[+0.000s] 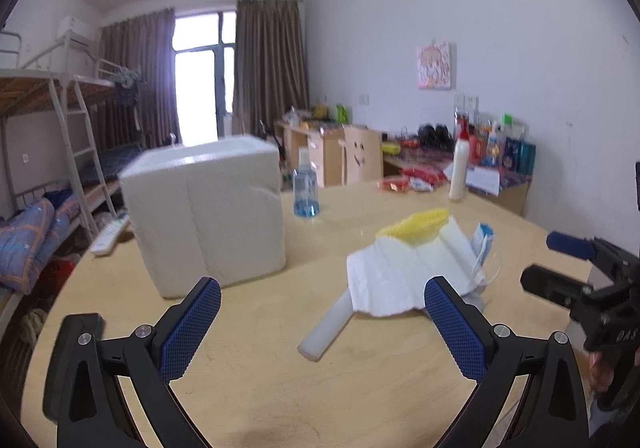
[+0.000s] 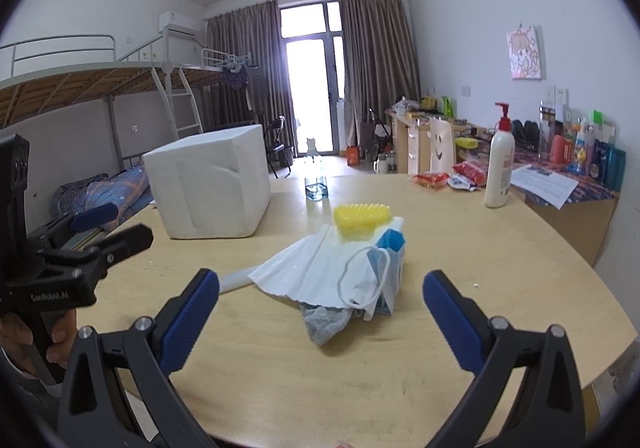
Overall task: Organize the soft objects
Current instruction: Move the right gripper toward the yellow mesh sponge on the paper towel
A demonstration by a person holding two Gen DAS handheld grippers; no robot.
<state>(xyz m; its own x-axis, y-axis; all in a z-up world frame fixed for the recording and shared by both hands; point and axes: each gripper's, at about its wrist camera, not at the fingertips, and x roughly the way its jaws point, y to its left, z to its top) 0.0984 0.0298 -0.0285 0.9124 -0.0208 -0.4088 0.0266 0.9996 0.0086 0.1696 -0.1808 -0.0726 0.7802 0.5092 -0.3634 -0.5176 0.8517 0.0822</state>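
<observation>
while both grippers' fingers gape empty, white tube [image 1: 326,328] points near-left from under tissue [image 1: 394,280].

Daylight, moderately bright; source: glass door [image 2: 311,88] far beyond the claws, overexposed with violet flare. Bench [image 2: 360,360] shadows faint. Left view motion-blurred; right sharper. Strong fisheye curvature, black vignette corners.

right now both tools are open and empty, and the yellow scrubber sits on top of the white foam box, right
Not quite. The yellow scrubber sits on the pile of white paper, not on the white foam box, which stands apart from the pile. The right wrist view shows it. The left tool and right tool are indeed open and empty.
</observation>
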